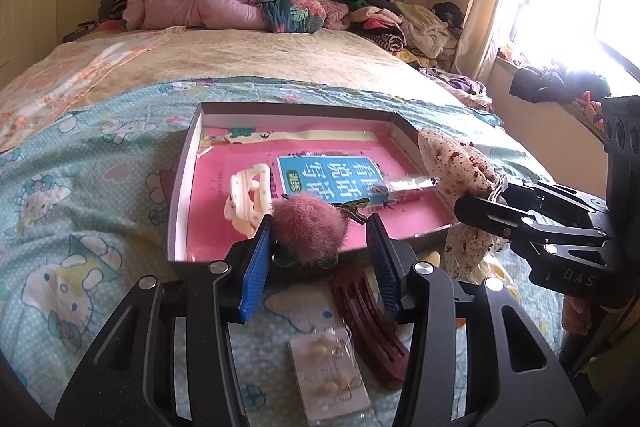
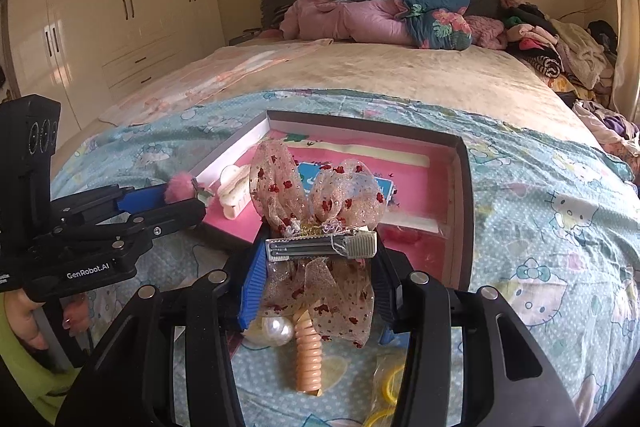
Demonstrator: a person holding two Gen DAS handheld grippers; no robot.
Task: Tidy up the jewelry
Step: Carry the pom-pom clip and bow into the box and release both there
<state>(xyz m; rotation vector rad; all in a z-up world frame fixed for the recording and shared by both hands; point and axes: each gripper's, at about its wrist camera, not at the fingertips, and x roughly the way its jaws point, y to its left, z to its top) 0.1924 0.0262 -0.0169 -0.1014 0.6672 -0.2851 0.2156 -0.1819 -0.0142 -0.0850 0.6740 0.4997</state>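
Observation:
A shallow box (image 1: 182,199) with a pink book inside lies on the bed; it also shows in the right wrist view (image 2: 466,211). My left gripper (image 1: 320,243) is open around a pink pompom clip (image 1: 310,229) at the box's near edge; the pompom touches the left pad only. A cream claw clip (image 1: 248,197) lies in the box. My right gripper (image 2: 320,267) is shut on a lace bow clip (image 2: 320,199) with red flecks, held above the box's near edge. From the left wrist view the bow (image 1: 452,163) hangs at the box's right side.
On the Hello Kitty sheet (image 1: 60,187) lie a dark red comb (image 1: 372,327) and an earring card (image 1: 330,371). Under the right gripper lie a pearl piece (image 2: 276,331), a peach spiral tie (image 2: 308,355) and yellow rings (image 2: 390,393). Bedding and clothes are piled at the head.

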